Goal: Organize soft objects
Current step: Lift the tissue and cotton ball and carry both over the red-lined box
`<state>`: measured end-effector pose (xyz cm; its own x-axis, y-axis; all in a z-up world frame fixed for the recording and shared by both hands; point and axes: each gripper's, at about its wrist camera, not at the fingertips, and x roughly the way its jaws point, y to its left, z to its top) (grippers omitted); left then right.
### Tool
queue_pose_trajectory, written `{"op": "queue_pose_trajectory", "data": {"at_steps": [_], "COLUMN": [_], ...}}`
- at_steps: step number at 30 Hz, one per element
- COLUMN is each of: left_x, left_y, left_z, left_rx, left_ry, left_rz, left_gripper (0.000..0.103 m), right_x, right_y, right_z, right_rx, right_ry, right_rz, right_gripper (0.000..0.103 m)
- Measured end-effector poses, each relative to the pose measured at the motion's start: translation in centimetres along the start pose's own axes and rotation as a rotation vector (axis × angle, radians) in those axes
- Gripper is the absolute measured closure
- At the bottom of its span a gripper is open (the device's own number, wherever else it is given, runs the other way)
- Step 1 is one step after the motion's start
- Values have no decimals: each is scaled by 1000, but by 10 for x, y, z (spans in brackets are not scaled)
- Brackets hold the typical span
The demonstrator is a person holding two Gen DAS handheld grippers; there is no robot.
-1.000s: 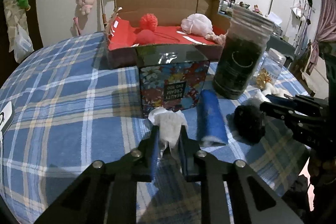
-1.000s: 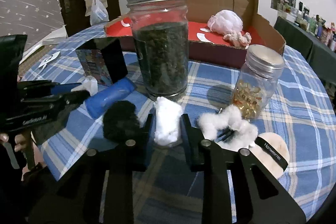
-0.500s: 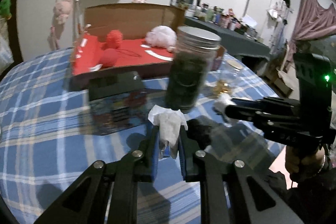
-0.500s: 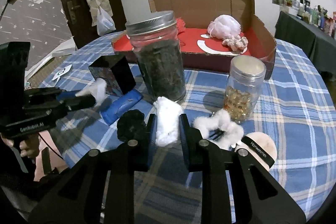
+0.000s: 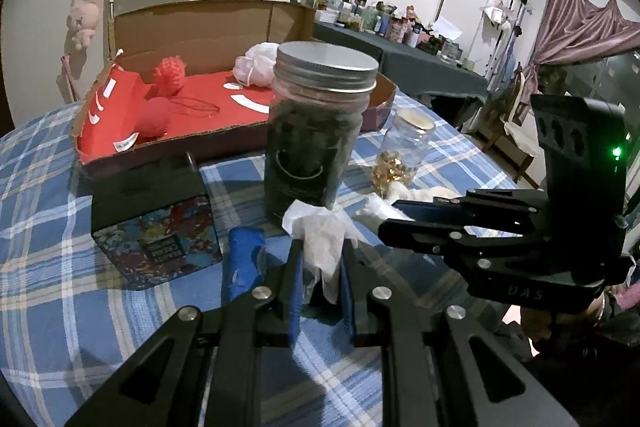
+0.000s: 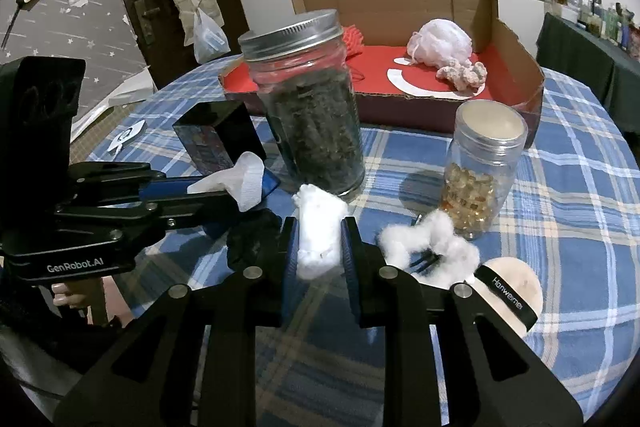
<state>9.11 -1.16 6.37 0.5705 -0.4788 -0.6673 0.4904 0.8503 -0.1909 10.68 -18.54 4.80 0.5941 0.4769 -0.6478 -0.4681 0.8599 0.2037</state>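
Tissue (image 5: 322, 243), white and crumpled, is sitting pinched between the closed-in fingers of the left tool (image 5: 320, 281), which is hanging above the near edge of the tabletop (image 5: 60, 287). Beside it on the right, the right tool (image 6: 319, 259) is gripping a white cotton wad (image 6: 318, 233) in the same way, its fingers pressing in on both sides of the wad.

Just under and around the tools, several soft things are lying loose on the plaid cloth: a blue roll (image 5: 242, 267) to the left, a black fuzzy ball (image 6: 250, 237) between the tools, a white fluffy scrunchie (image 6: 428, 247) to the right, and a cream powder puff (image 6: 514, 289) at the near right. A tall jar of dark leaves (image 6: 312, 115), a small jar of yellow beads (image 6: 482, 167) and a dark floral box (image 5: 154, 223) are standing among them.

Farther back, the open cardboard box (image 6: 516, 63) with its red lining is already holding a pink mesh pouf (image 6: 440, 43), a pinkish scrunchie (image 6: 462, 73), and two red items (image 5: 160, 95) at its far left.

Judging from this, the task is looking roughly half done: some soft things are boxed, two are in hand, and at least four on the cloth are waiting.
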Motion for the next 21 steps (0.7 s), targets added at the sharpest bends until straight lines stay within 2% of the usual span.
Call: {"op": "queue_pose_trajectory", "data": {"at_steps": [10, 21], "left_x": [-12, -40], "left_y": [11, 47], "left_z": [-5, -22], "left_rx": [-1, -51], "left_ry": [-14, -24], "left_rz": [22, 109], "left_gripper": [86, 86], "right_x": [-6, -25], "right_y": [-5, -34], "right_z": [-2, -11], "right_rx": [8, 58], "right_ry": [-1, 2], "right_rz": [-1, -46], "right_gripper": [83, 83]}}
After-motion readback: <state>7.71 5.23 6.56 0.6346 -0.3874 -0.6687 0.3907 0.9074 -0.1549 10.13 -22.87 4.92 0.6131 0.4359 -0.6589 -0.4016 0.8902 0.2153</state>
